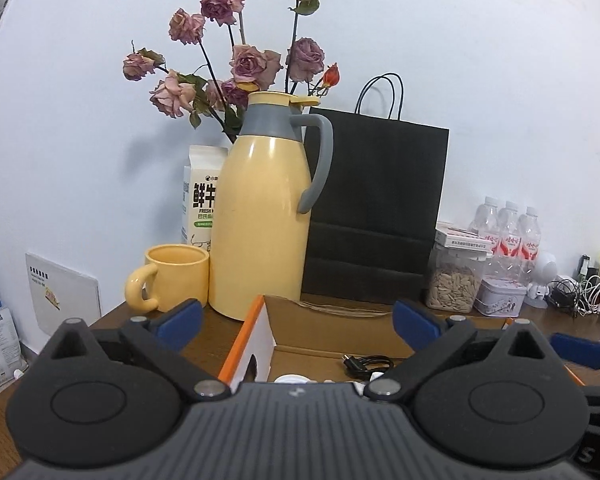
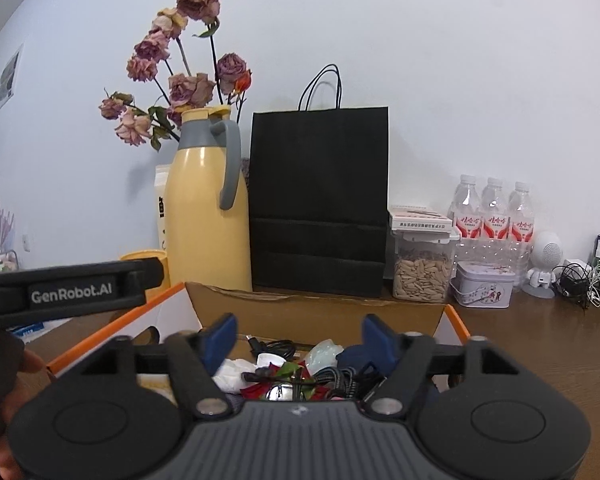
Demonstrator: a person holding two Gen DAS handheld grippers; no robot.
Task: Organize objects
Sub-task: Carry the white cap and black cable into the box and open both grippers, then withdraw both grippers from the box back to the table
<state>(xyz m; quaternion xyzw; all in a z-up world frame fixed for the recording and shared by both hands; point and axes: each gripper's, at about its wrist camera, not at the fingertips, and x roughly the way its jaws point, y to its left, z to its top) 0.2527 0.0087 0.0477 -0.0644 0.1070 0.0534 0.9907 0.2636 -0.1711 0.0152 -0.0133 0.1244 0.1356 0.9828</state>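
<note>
An open cardboard box [image 1: 332,326] with orange edges sits on the brown table just ahead of both tools. My left gripper [image 1: 298,322] stands open over the box's left wall, with nothing between its blue pads [image 1: 180,320]. Below it in the box lie a black plug and cable [image 1: 364,362]. My right gripper [image 2: 300,338] is open over the cardboard box [image 2: 320,314], above a jumble of black cables [image 2: 336,378], white tissue [image 2: 230,374], red pieces and a pale green item [image 2: 322,354]. Its pads touch nothing. The left tool's black housing [image 2: 72,288] shows at the left.
Behind the box stand a yellow thermos jug [image 1: 260,208], a yellow mug [image 1: 172,276], a milk carton [image 1: 200,200], dried roses [image 1: 244,60] and a black paper bag [image 1: 376,208]. To the right are a seed jar [image 2: 422,276], a tin [image 2: 482,288], water bottles [image 2: 494,216] and tangled cables [image 2: 584,280].
</note>
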